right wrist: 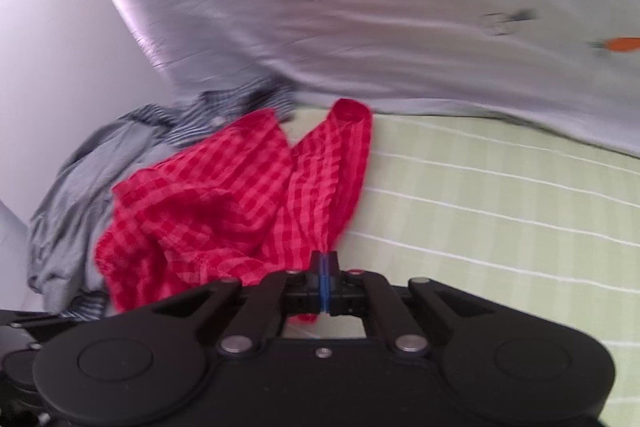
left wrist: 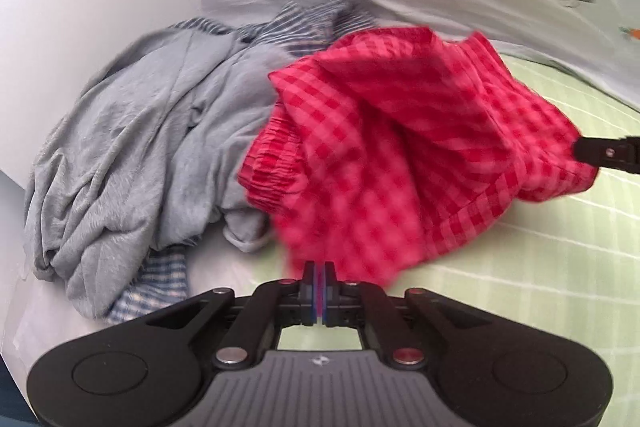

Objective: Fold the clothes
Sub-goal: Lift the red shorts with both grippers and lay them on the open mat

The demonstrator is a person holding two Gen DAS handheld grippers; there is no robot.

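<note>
Both grippers clamped on the red gingham shorts (left wrist: 384, 155): left gripper (left wrist: 319, 281) pinches a hem edge just ahead of its tips, right gripper (right wrist: 325, 267) grips a bunched corner. Shorts hang between them over the green striped sheet (right wrist: 500, 195). Light, soft, floppy fabric; likely best held at waistband corners. Grey garment pile (left wrist: 132, 163) touches them, left of the left gripper; pale duvet (right wrist: 380, 19) lies beyond.

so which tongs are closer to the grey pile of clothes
Left. The left tongs, shut on the red checked garment, sit just beside the grey pile. The right tongs grip the garment's other edge, on the side away from the pile, over the green sheet.
</note>
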